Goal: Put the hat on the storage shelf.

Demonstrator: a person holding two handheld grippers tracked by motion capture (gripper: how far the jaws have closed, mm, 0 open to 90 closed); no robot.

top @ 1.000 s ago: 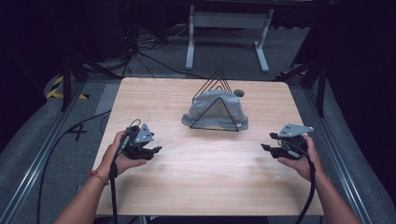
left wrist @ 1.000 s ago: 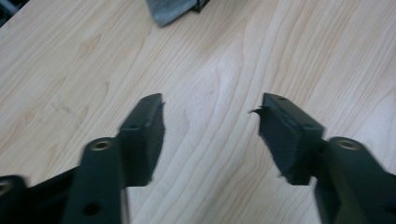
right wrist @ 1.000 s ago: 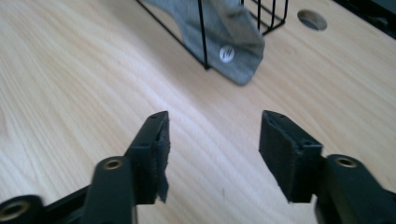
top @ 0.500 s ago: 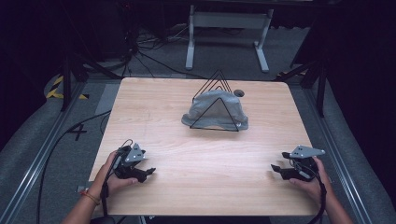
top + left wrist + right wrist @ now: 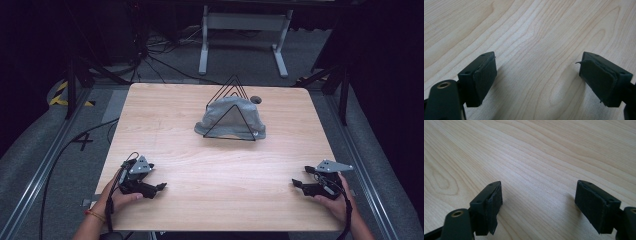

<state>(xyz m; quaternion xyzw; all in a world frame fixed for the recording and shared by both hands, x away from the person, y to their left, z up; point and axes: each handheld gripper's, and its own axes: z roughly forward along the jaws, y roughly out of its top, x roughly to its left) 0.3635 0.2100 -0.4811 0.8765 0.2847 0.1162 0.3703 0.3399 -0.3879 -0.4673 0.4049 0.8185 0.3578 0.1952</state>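
A grey cap (image 5: 231, 118) lies at the far middle of the wooden table (image 5: 210, 165), under a black wire triangle rack (image 5: 231, 112). My left gripper (image 5: 161, 187) rests low near the front left corner, held in a hand. Its jaws have just been opening and stand wide apart over bare wood (image 5: 537, 67), nothing between the pads (image 5: 485, 76). My right gripper (image 5: 296, 184) sits low near the front right edge, pointing left. Its jaws have also just been opening and are wide, with only wood between them (image 5: 537, 192). Both grippers are well short of the cap.
A small dark round spot (image 5: 256, 99) shows on the table behind the cap. Metal rails (image 5: 45, 165) run along both sides of the table. A white stand (image 5: 242, 22) and cables lie on the floor beyond the far edge.
Both hands have drawn back toward the front edge and sunk to the table. The jaws of both grippers look wider apart than before. Cap and rack have not moved.
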